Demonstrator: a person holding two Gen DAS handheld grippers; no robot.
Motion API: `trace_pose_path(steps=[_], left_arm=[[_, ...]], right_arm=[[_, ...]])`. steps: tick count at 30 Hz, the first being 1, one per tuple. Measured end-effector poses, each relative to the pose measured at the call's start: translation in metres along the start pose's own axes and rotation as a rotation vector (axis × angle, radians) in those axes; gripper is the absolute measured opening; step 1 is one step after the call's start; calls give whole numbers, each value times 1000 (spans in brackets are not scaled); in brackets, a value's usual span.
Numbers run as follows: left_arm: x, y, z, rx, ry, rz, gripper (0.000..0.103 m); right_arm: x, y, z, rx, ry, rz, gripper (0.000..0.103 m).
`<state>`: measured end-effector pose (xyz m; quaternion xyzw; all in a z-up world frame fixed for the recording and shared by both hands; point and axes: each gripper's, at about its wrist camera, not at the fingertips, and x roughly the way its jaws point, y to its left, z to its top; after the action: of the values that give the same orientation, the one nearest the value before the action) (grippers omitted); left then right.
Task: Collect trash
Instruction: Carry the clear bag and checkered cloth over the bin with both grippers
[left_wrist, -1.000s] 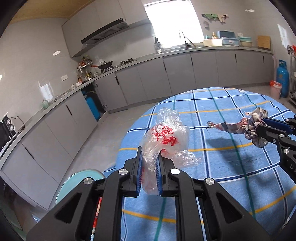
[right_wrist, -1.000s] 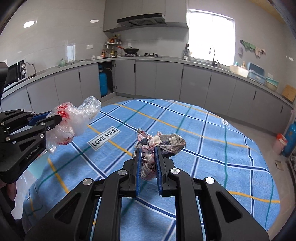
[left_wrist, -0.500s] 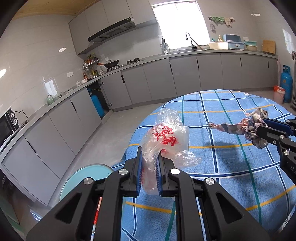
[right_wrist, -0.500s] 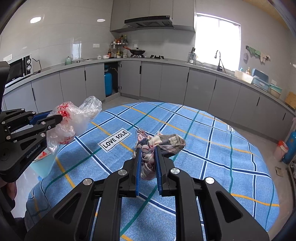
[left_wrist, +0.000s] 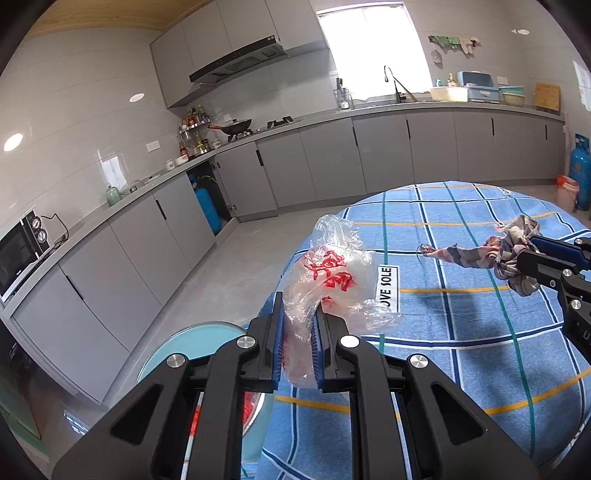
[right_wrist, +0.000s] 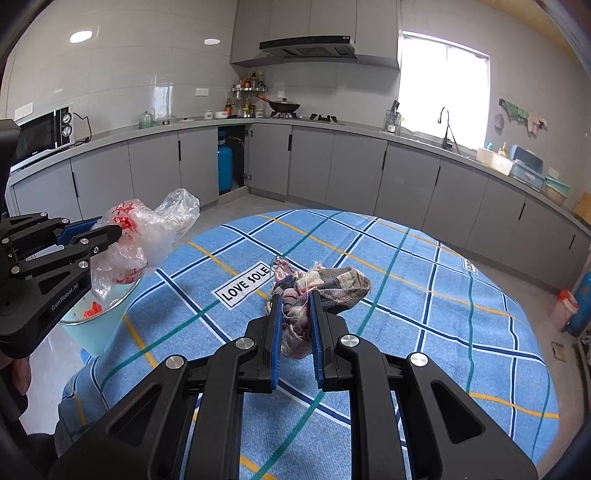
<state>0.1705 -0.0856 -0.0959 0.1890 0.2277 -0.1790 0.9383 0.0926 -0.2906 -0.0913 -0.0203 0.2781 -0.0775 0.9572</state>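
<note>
Two items in your grip, both held above the tabletop.

Your left gripper (left_wrist: 298, 339) has its jaws closed on a crumpled clear plastic bag (left_wrist: 332, 280) with red print, raised over the tabletop (left_wrist: 461, 350) edge nearest the pale blue bin (right_wrist: 92, 332). Your right gripper (right_wrist: 295, 332) has its jaws clamped on a bunched patterned rag (right_wrist: 317, 291), held clear of the blue checked cloth near the "LOVE SOLE" label (right_wrist: 245, 284).
</note>
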Motion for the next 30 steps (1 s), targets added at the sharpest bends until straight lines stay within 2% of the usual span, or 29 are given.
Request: trace_pose_path(steps=[24,30], left_arm=[[-2,43,-12,-76,13,76,13],[-1,63,-19,-98,20,99,13]], right_arm=[[8,40,17,-58,-18,33,15],[10,55,24,-82,-30,54,15]])
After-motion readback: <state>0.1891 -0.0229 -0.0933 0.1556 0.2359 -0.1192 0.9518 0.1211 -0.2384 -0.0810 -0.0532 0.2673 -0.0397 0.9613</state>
